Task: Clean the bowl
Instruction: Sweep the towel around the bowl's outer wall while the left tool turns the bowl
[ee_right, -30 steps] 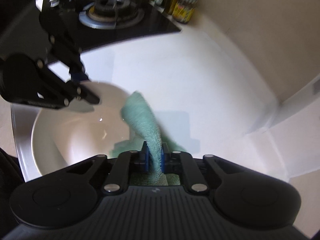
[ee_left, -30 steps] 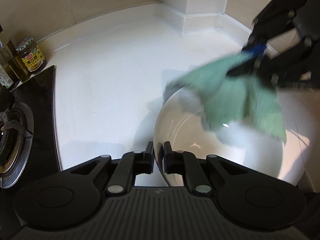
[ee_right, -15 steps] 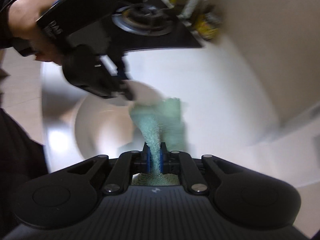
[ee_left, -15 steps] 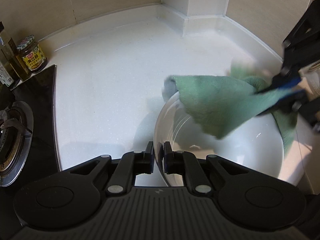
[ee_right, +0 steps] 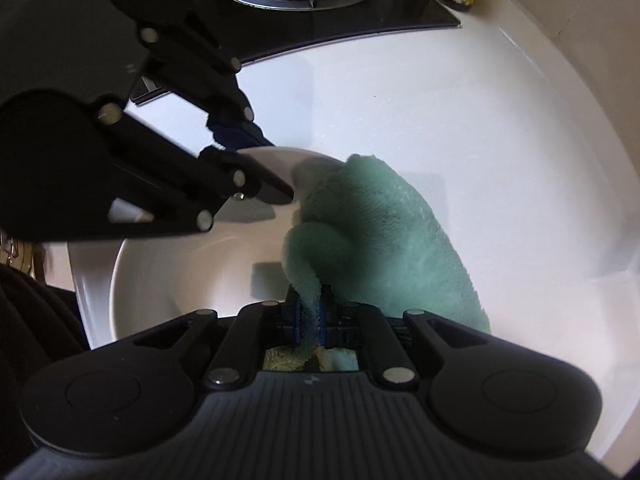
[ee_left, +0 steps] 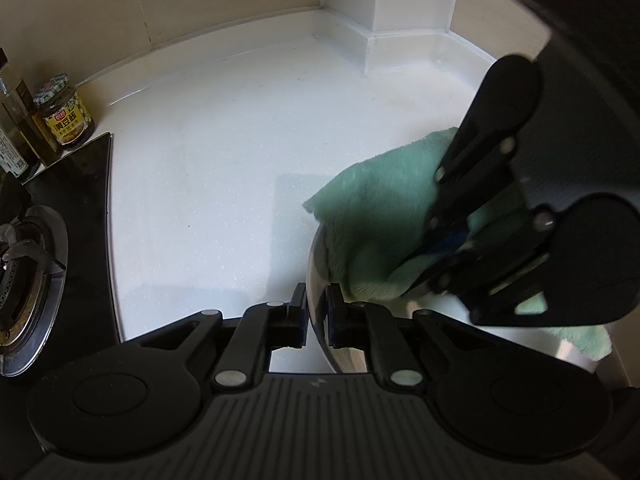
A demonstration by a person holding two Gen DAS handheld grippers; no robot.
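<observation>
While the left gripper [ee_left: 317, 316] pinches the near rim of the round white ceramic bowl [ee_right: 180, 280] between its fingers, one pad outside the wall and one inside, the right gripper [ee_right: 309, 312] is clamped on a fluffy green microfibre cloth [ee_right: 384, 240]. From the right fingers, that cloth bulges forward over the bowl's far rim onto the glossy white countertop [ee_left: 208, 184]

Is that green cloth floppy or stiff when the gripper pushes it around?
Probably floppy: the green cloth droops and folds over the bowl rim from the right gripper. Its fuzzy pile suggests soft and light, so it should bend into the bowl's curve.
</observation>
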